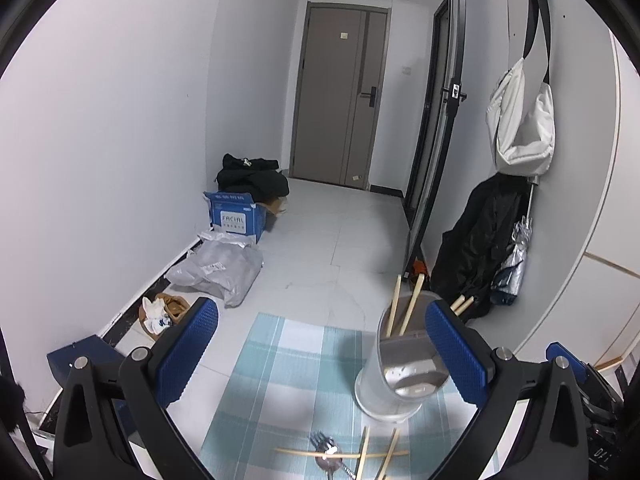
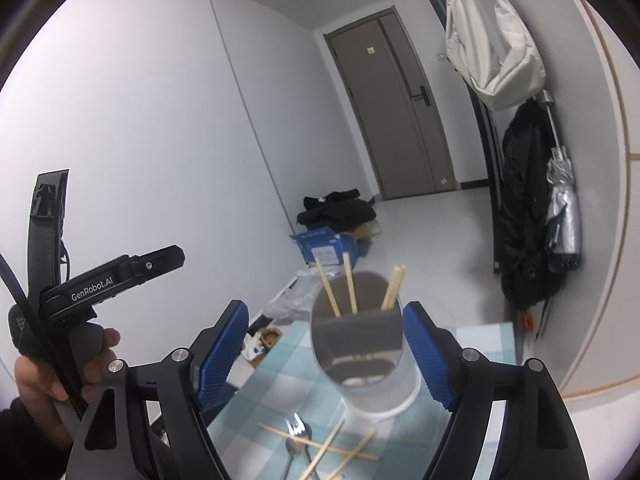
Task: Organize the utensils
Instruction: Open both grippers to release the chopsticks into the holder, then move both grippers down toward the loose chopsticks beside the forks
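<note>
**Both grippers wide apart, holder standing on the checked mat**

From the left wrist, the left gripper had its blue pads spread wide with nothing clamped between them. The metal utensil holder stood upright on the blue-and-white checked mat, just inside the right-hand finger, which overlapped its rim in the picture; whether they touched could not be told. Chopsticks stuck up out of the holder, leaning outward. In front of it, at the bottom edge, loose chopsticks lay crossed over a fork and a spoon on the mat. A blue box and grey bags sat along the wall beyond.

From the right wrist, the right gripper also stood apart, and the holder sat between its fingers with a gap on either side, the pads not pressing it. Chopsticks rose from its mouth. The loose chopsticks, fork and spoon lay in a heap on the mat below. At the left edge a hand gripped the handle of the other gripper.
</note>
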Motion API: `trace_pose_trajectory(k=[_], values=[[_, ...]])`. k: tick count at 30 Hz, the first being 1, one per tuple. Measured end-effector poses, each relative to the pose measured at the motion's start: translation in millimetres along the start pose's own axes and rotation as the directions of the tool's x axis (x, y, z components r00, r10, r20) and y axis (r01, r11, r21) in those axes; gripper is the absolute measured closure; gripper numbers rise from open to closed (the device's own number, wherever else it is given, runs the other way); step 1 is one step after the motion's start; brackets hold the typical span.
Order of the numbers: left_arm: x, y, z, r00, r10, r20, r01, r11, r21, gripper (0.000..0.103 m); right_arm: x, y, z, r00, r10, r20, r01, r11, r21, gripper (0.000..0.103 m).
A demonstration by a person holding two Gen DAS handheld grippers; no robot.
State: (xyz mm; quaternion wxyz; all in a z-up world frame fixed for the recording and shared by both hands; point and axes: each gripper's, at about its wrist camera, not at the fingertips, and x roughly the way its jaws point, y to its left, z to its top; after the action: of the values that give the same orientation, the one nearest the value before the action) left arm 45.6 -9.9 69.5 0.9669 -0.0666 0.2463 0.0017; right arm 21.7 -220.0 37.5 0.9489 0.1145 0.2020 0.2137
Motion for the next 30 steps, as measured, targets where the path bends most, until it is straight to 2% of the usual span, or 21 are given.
trace_pose_trajectory(k=[5,9,16,20,23,26,28,30], values=[[1.8,5.4,-19.4,1.0,0.012,-0.007,-0.012,1.0,0.015,0.001,1.5,3.0,-20.5,0.999,-0.011,-0.047,0.011,1.0,0.009,0.021],[10.7,12.7,-34.0,0.999,0.016,-0.049,-0.016,1.0,0.01,0.001,8.0,2.9,-39.0,0.994,-0.026,-0.107,0.028,0.999,0.022,0.021],[22.7,29.4,-57.7,0.996,0.004,-0.09,-0.006,1.0,-0.026,0.001,27.5,-2.1,-66.5,0.97,-0.04,-0.241,0.055,0.997,0.059,0.021],[31.9,39.5,-64.7,0.991,0.014,-0.131,-0.021,0.999,-0.049,0.001,44.1,-5.2,-84.4,0.94,-0.054,-0.338,0.081,0.995,0.065,0.021],[36.6,48.0,-64.4,0.988,-0.001,-0.156,-0.013,0.996,-0.09,0.001,54.7,-8.8,-100.4,0.909,-0.061,-0.412,0.103,0.991,0.081,0.022],[40.4,54.4,-64.2,0.984,0.0,-0.178,-0.02,0.994,-0.111,0.001,64.5,-12.3,-119.5,0.866,-0.044,-0.499,0.116,0.987,0.115,0.035],[42.3,59.3,-64.6,0.98,-0.012,-0.198,-0.014,0.991,-0.13,0.001,72.2,-13.5,-134.7,0.825,-0.017,-0.565,0.119,0.982,0.144,0.04],[43.7,62.3,-65.1,0.977,-0.014,-0.21,-0.018,0.989,-0.149,0.001,78.5,-14.4,-147.7,0.794,-0.011,-0.608,0.132,0.979,0.154,0.05]])
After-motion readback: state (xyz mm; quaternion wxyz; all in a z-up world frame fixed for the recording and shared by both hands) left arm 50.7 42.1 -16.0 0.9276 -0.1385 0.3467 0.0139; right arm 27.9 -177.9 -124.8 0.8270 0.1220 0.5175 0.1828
